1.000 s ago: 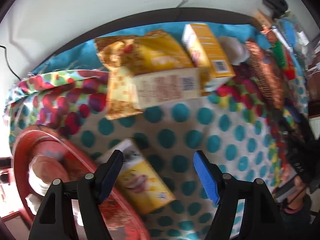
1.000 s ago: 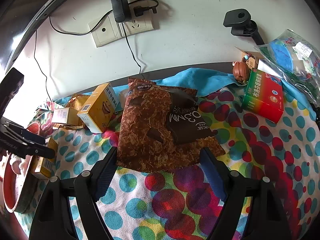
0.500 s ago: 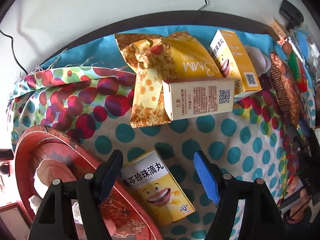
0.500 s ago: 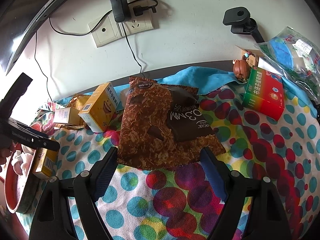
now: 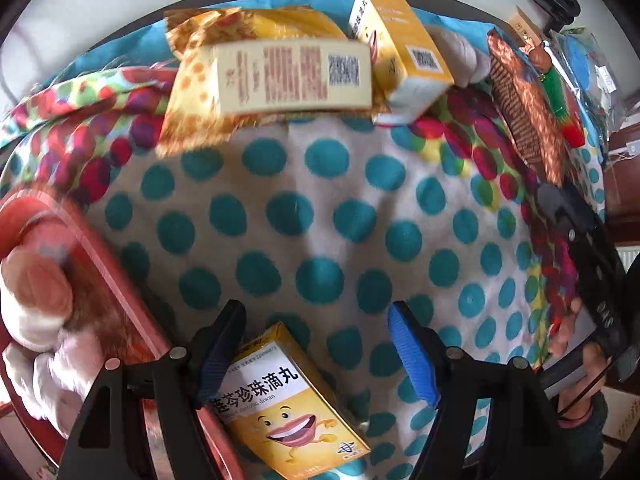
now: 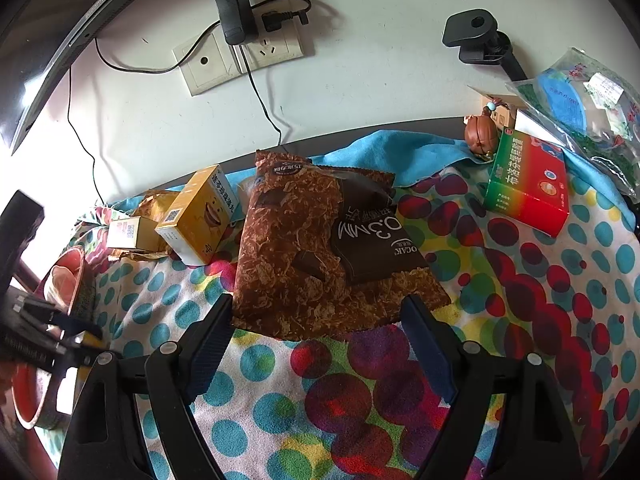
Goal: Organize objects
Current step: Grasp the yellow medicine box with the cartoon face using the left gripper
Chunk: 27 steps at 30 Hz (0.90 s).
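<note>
1. Left gripper point(image 5: 316, 340): jaws apart, nothing clamped, pointing down at the polka-dot cloth point(image 5: 320, 208). The yellow cardboard box with a cartoon smiling face point(image 5: 296, 404) lies flat by its left finger, leaning on the red round tray point(image 5: 116, 280). Probably the next pick, or just set down.
2. Right gripper point(image 6: 316, 344): jaws wide, empty, angled at the brown crinkly snack bag point(image 6: 320, 248) just ahead of the tips. Looks parked.
3. Around the brown bag: second yellow box point(image 6: 200, 216) and a cream box point(image 6: 130, 232) to its left on a yellow snack bag point(image 5: 248, 24); green-and-red carton point(image 6: 528, 184) to its right.
4. Obstruction: the tray rim crowds the left finger's side of the box.
</note>
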{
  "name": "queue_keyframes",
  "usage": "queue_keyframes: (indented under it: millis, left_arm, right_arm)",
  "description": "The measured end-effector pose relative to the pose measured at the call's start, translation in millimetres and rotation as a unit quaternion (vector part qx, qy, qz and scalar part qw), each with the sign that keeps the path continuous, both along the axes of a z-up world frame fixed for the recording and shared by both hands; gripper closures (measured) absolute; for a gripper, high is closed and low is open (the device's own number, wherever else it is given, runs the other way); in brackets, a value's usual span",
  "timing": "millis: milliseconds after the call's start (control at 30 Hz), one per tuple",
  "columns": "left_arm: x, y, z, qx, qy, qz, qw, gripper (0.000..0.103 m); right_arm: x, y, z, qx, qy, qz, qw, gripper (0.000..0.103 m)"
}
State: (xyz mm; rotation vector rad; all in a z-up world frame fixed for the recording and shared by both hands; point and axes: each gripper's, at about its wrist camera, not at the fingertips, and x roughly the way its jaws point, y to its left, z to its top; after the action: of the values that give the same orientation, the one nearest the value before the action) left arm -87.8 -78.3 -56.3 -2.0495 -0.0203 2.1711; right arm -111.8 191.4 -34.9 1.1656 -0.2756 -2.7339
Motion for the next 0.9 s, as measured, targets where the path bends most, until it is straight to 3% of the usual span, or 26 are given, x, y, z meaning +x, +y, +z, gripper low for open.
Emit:
queue_keyframes:
  millis: [100,233,333,433,500,533,633,900]
  left_arm:
    - [22.2,-2.8,10.0,0.001,0.025,0.01,0.9996,0.027]
    - [58.0,-7.5,35.5,-0.023,0.088,0.019,0.9956,0.027]
    - [93.9,-3.0,46.9,-0.026,0.107,0.047,0.9928,0.027]
    - [86.7,-15.0,47.8,-0.016,0.11,0.069,0.9914,0.027]
    - [89.3,0.4,47.9,-0.019,0.116,0.086,0.9894,0.027]
    - [73.7,27.4,36.2,-0.022,0.117,0.09,0.9888,0.027]
    - [67.3,42.5,21.5,-0.026,0.108,0.116,0.9871,0.027]
    - [56.9,43.9,-1.5,0.005,0.095,0.18,0.9791,0.027]
  right_arm:
    - [0.1,-1.6,-0.3,0.002,0.0,0.001,1.0,0.02]
    - [0.1,-4.1,-0.6,0.004,-0.002,0.003,1.0,0.02]
    - [0.2,-6.3,-0.9,0.005,-0.002,0.006,1.0,0.019]
    - [0.5,-7.7,-1.0,0.004,-0.002,0.008,1.0,0.019]
    - [0.7,-7.8,-1.0,0.002,-0.003,0.007,1.0,0.019]
    - [1.0,-7.8,-1.0,0.0,-0.003,0.007,1.0,0.019]
    - [1.3,-7.1,-1.6,-0.005,-0.004,0.007,1.0,0.019]
    - [1.3,-10.4,-1.0,-0.004,-0.004,0.009,1.0,0.018]
